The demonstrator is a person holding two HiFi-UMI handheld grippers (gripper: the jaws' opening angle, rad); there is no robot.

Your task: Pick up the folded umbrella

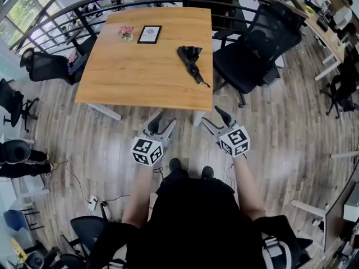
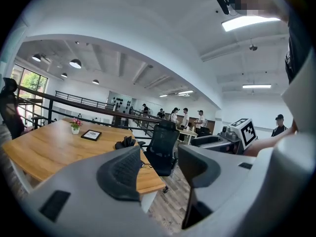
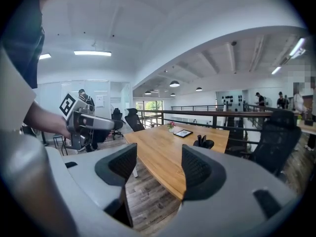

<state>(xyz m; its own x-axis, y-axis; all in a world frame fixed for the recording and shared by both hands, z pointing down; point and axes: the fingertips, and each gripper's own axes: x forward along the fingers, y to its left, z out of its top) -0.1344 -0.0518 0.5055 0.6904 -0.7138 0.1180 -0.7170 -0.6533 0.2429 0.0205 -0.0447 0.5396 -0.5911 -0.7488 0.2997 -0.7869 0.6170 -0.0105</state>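
The folded black umbrella [image 1: 190,60] lies on the right part of the wooden table [image 1: 129,77], its handle end toward the near edge. Both grippers hang over the floor in front of the table's near edge, short of the umbrella. My left gripper [image 1: 162,122] is open with nothing between its jaws; its own view shows the umbrella [image 2: 126,142] far ahead past the left gripper [image 2: 158,169]. My right gripper [image 1: 215,118] is also open and empty. In the right gripper view the umbrella [image 3: 203,142] sits far off on the tabletop beyond the right gripper [image 3: 159,167].
A framed picture [image 1: 149,34] and a small flower pot [image 1: 127,32] stand at the table's far side. A black office chair [image 1: 255,43] is at the table's right, another chair [image 1: 47,66] at its left. A curved railing [image 1: 67,13] runs behind. People stand in the background.
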